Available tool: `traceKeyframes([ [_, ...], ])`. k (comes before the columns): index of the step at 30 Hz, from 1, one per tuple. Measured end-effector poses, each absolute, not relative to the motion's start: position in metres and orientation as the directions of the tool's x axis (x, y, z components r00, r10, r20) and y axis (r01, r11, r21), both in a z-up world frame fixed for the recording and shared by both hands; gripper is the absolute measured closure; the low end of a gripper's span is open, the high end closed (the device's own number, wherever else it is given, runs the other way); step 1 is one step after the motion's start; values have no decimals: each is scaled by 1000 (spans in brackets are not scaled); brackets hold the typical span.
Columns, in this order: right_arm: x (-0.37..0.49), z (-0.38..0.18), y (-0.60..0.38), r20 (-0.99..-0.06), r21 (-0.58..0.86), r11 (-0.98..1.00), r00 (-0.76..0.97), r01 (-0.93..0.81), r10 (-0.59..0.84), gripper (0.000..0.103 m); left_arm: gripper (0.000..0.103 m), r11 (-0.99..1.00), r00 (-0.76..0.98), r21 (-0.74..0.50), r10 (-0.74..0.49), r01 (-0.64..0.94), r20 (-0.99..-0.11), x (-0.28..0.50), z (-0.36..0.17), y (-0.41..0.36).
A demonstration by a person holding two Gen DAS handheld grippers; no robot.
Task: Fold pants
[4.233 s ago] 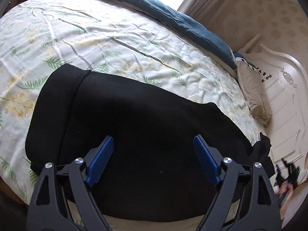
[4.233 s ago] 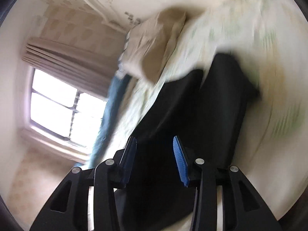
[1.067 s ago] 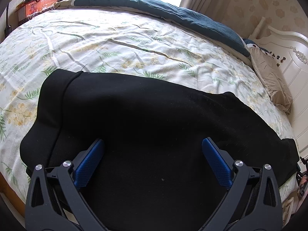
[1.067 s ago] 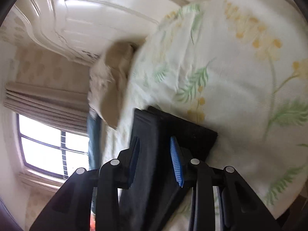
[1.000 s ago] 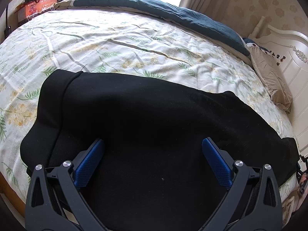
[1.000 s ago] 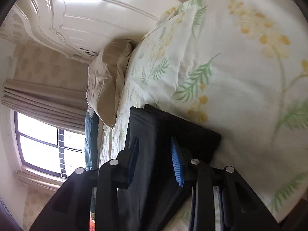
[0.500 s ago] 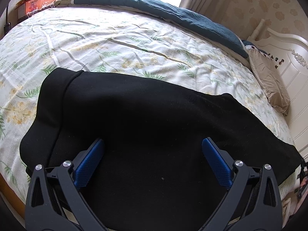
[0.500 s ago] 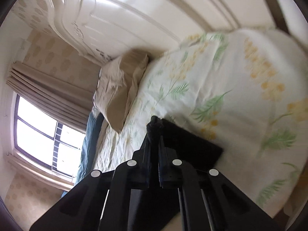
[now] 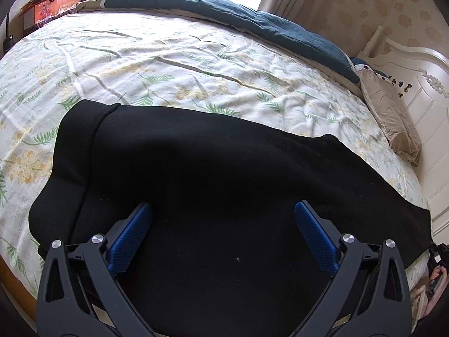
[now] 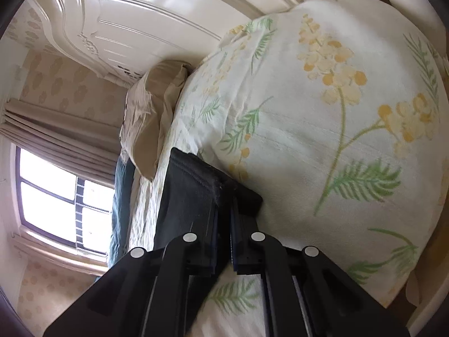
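Note:
Black pants [image 9: 213, 174] lie flat across the floral bedsheet [image 9: 168, 64], waistband at the left, leg ends at the right near the bed's edge. My left gripper [image 9: 223, 234] is open, its blue pads spread wide just above the middle of the pants, holding nothing. My right gripper [image 10: 223, 210] is shut on the hem end of the pants [image 10: 193, 193], pinching the cuff edge just above the sheet [image 10: 322, 140]. It shows faintly at the far right of the left wrist view [image 9: 436, 258].
A dark teal blanket [image 9: 252, 25] lies along the far side of the bed. A beige pillow [image 9: 393, 123] rests against the white headboard [image 9: 421, 64]; both also show in the right wrist view, pillow [image 10: 151, 118], headboard [image 10: 146, 19]. A window [image 10: 56, 196] is behind.
My right gripper has closed from open onto the pants' hem end. The leg end now lies straighter toward the bed's edge. The left gripper has stayed open and hardly moved.

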State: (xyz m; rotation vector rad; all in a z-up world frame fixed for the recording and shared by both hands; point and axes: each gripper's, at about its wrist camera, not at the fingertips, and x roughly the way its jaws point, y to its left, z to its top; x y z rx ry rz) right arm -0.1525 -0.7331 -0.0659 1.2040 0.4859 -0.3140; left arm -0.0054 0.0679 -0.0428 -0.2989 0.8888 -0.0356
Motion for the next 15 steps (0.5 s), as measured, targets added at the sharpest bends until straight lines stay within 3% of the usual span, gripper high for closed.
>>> traceKeyframes([
  [5,-170,-37,-737,-573,726,425,817,541,-60,87,3,966,630,-248,-151,-68,-762,-5,-43,65],
  [8,-162,-16,-746,-559,699,498,826,514,-69,70,3,970,624,-237,-150,-58,-767,-4,-43,65],
  [11,-130,-8,-760,-522,717,570,851,401,57,47,3,972,621,-228,-149,-49,-769,-4,-41,64],
  [15,-86,-23,-776,-584,681,626,797,380,151,47,3,965,648,-258,-163,-54,-744,-9,-28,68],
])
